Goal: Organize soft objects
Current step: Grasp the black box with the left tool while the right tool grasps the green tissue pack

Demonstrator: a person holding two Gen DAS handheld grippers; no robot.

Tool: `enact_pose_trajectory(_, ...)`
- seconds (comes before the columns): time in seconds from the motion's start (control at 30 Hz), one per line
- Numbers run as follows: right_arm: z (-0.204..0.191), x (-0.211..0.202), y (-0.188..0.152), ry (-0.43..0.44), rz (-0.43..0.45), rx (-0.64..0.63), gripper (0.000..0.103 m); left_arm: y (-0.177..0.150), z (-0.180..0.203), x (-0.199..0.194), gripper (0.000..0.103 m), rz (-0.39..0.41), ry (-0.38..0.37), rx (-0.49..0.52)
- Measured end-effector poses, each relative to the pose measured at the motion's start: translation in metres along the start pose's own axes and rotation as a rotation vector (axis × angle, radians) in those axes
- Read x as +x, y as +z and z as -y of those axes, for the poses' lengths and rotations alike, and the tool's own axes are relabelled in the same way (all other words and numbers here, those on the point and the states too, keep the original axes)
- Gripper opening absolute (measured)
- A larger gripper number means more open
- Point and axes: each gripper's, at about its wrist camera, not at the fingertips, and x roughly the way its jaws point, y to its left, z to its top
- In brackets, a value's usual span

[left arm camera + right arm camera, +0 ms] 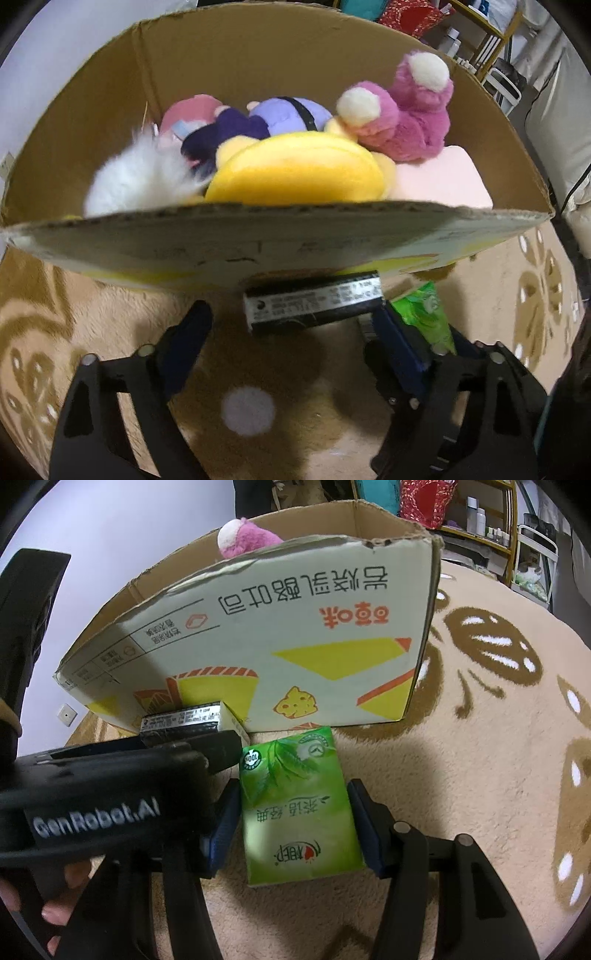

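A cardboard box (258, 55) holds several plush toys: a yellow one (295, 173), a pink one (410, 110), a purple one (284, 112) and a white furry one (136, 181). The box also shows in the right wrist view (295, 620). A green tissue pack (295, 812) lies on the carpet between the fingers of my right gripper (295, 819), which stand close on both its sides. My left gripper (291, 325) is open, low before the box; a black-labelled small box (314, 306) lies just ahead of it.
A beige carpet (480, 738) with brown patterns covers the floor. Shelves with bottles (480, 517) and a red bag (424, 498) stand behind the box. The left gripper's body (110, 786) sits just left of the right gripper.
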Motion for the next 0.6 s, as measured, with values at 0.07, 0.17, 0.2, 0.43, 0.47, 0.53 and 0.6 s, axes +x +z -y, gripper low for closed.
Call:
enact_pose_trajectory(0.07,0.0,0.0,0.0,0.0,0.001,0.001,0.061,-0.001,0.002,-0.002,0.077,0.012,0.019,0.025)
enact_pose_trajectory(0.17,0.006,0.005,0.001,0.002,0.001,0.003,0.061,-0.003,0.009,0.0,0.067,0.016,0.034,0.056)
enact_pose_trajectory(0.2,0.006,0.005,0.001,0.001,0.001,0.002,0.061,-0.004,0.01,0.0,0.067,0.022,0.038,0.059)
enact_pose_trajectory(0.43,0.011,0.005,0.0,0.005,0.002,0.007,0.061,-0.003,0.022,0.002,0.065,0.035,0.054,0.08)
enact_pose_trajectory(0.47,0.012,0.006,0.0,0.005,0.002,0.006,0.061,-0.003,0.024,0.002,0.065,0.035,0.057,0.08)
enact_pose_trajectory(0.53,0.012,0.005,0.001,0.004,0.001,0.006,0.061,-0.005,0.02,-0.001,0.066,0.034,0.058,0.077)
enact_pose_trajectory(0.6,0.012,0.005,0.0,0.004,0.0,0.006,0.061,-0.004,0.014,-0.002,0.066,0.033,0.055,0.074)
